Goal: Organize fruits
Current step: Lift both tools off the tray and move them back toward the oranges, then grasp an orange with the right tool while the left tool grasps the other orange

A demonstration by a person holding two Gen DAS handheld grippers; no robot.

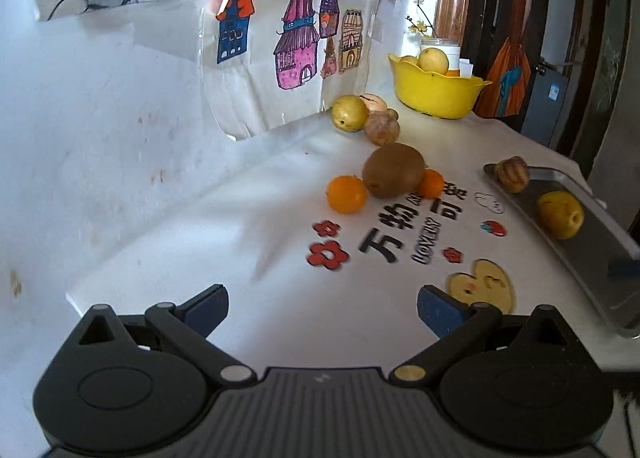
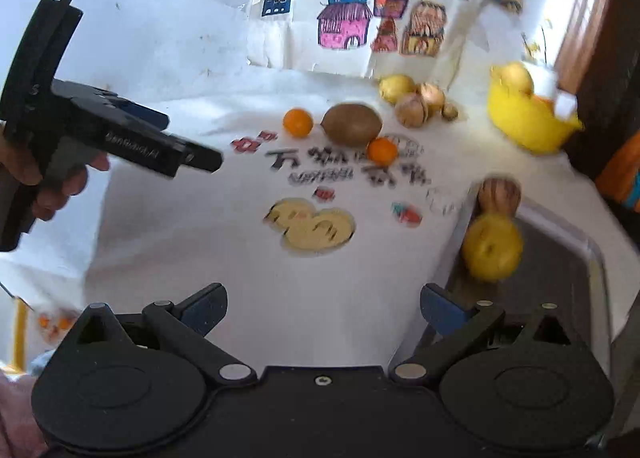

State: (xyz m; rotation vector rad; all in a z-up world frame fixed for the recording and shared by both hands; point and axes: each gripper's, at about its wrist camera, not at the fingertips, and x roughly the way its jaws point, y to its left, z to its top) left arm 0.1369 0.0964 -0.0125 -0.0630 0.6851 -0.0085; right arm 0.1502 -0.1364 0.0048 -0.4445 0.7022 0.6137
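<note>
A brown kiwi (image 1: 394,175) lies mid-table between two small oranges (image 1: 347,194) (image 1: 430,183). Behind them sit a yellow fruit (image 1: 349,113) and brownish fruits (image 1: 382,128). A yellow bowl (image 1: 436,92) at the back holds more fruit. A grey tray (image 1: 592,234) on the right holds a yellow fruit (image 1: 560,214) and a striped brown fruit (image 1: 512,174). My left gripper (image 1: 322,310) is open and empty, well short of the kiwi. My right gripper (image 2: 324,310) is open and empty, by the tray's near left corner (image 2: 460,278). The left gripper also shows in the right wrist view (image 2: 188,146).
A white cloth with printed characters and cartoons (image 1: 400,242) covers the table. A wall with house drawings (image 1: 296,54) stands behind. A white jar (image 1: 444,50) stands behind the bowl. The table's right edge runs past the tray.
</note>
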